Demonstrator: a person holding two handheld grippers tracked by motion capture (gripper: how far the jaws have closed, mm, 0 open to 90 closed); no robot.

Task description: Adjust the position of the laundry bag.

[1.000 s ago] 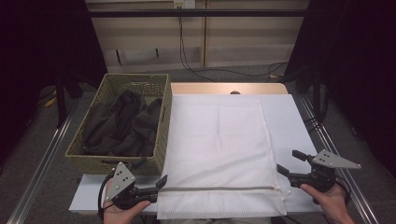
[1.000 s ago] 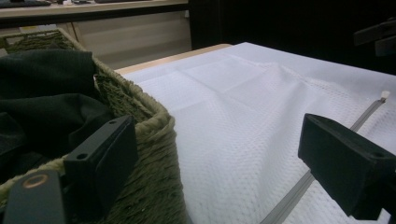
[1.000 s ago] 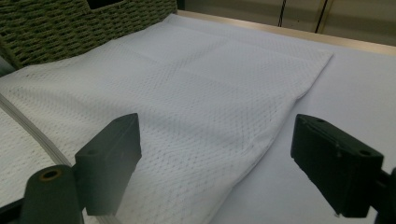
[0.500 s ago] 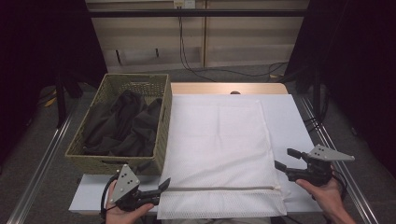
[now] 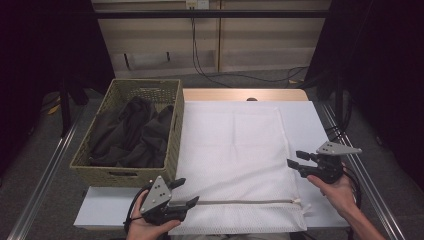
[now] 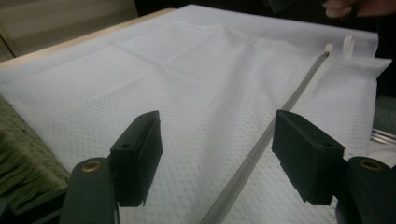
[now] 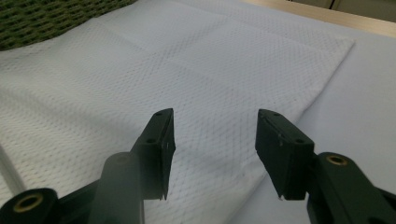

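While jaws gape, mesh bag (image 5: 235, 160) between left hand-held gripper (image 5: 187, 192), right hand-held gripper (image 5: 294, 166).

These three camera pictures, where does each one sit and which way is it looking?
High view: above the person's side, looking forward and down on the table; both hands, left gripper and right gripper show.
Left gripper view: rides the left gripper, looking along the mesh bag and its zipper; its open jaws show.
Right gripper view: rides the right gripper, facing the bag toward the basket; its open jaws show.
Shared: the mesh bag.
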